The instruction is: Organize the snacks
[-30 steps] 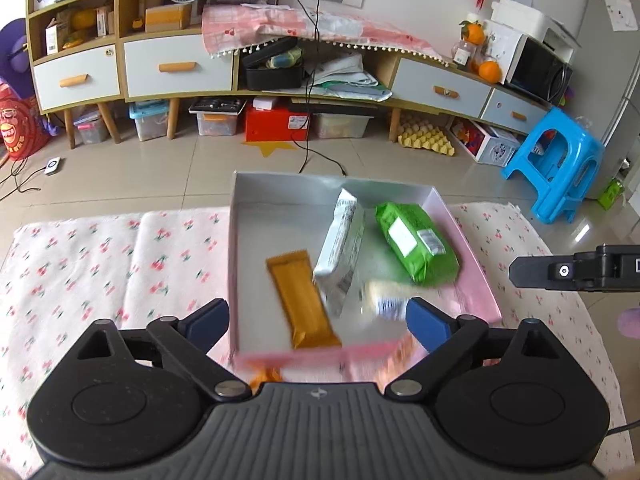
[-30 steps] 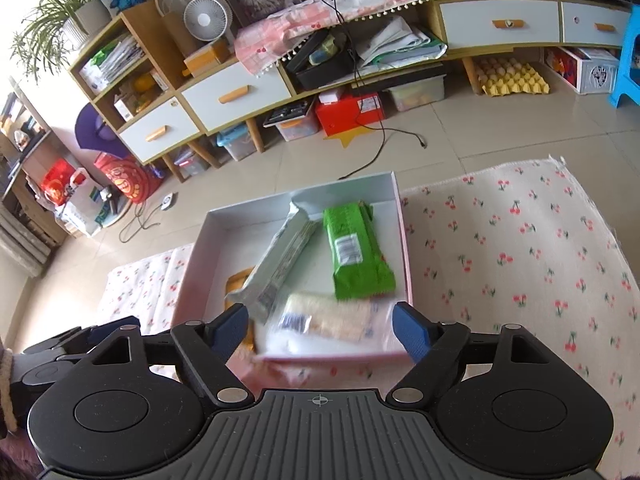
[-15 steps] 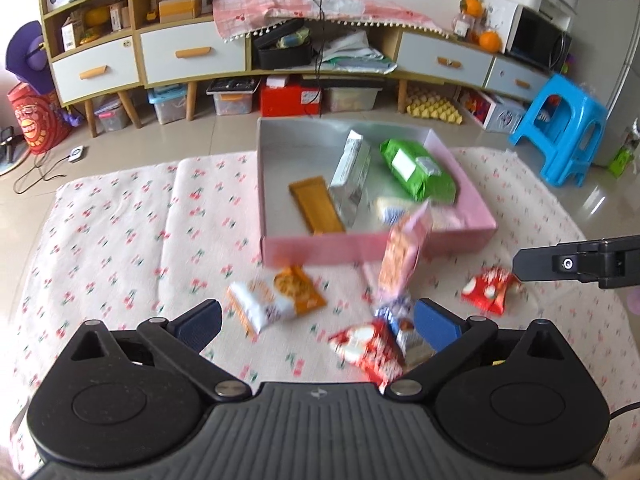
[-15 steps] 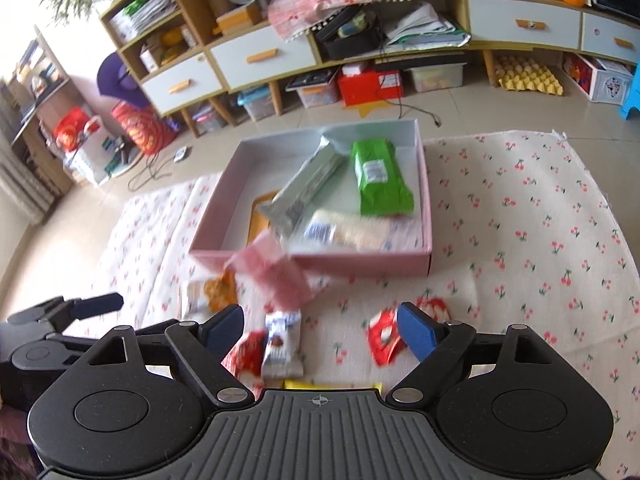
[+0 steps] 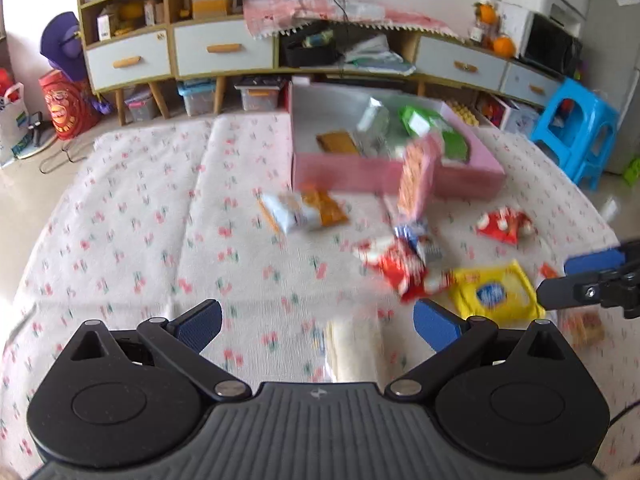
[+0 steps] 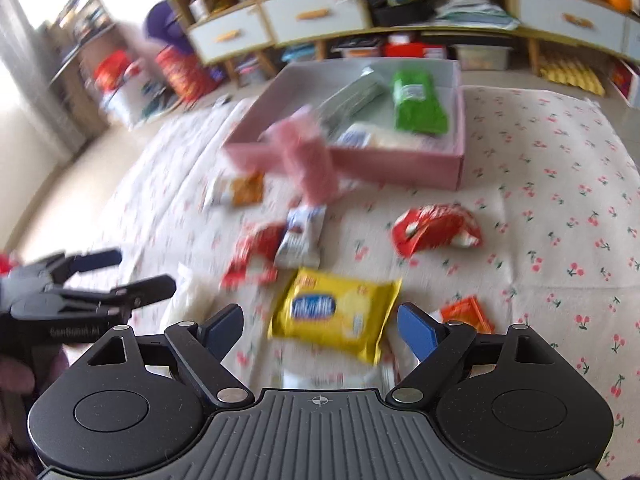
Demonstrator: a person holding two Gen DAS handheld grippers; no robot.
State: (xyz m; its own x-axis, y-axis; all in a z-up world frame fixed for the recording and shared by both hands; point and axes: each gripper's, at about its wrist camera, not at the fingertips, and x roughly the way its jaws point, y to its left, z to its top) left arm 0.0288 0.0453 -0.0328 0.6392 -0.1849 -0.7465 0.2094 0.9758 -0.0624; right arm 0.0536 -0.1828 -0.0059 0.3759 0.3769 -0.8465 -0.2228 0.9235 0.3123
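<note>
Cluttered living room, low sideboard with drawers at the back, cherry-print cloth (image 5: 132, 216) spread over the floor. Pink box (image 5: 472, 168) on the cloth, already holding a green pouch (image 6: 416, 100), a silvery packet and an orange bar. Loose snacks scattered on the near side of the pink box: a pink packet leaning on its front wall, a white-and-orange bag, red crinkly wrappers, a small blue-white sachet.

Yellow packet (image 6: 336, 312) farthest from the pink box, flat, glossy film, pillow-shaped, long axis running crosswise between the right gripper (image 6: 320, 326) fingertips, so lying square to a straight pinch. Right jaws spread wide on either side of it, pads clear of the film, nothing held. Left gripper (image 5: 316, 320) also wide apart and empty, a pale blurred wrapper just below it, the yellow packet off to its right. Right hand judged the nearer one; next likely a short drop and a squeeze across the packet's width. Soft film probably prone to slipping or crumpling.
</note>
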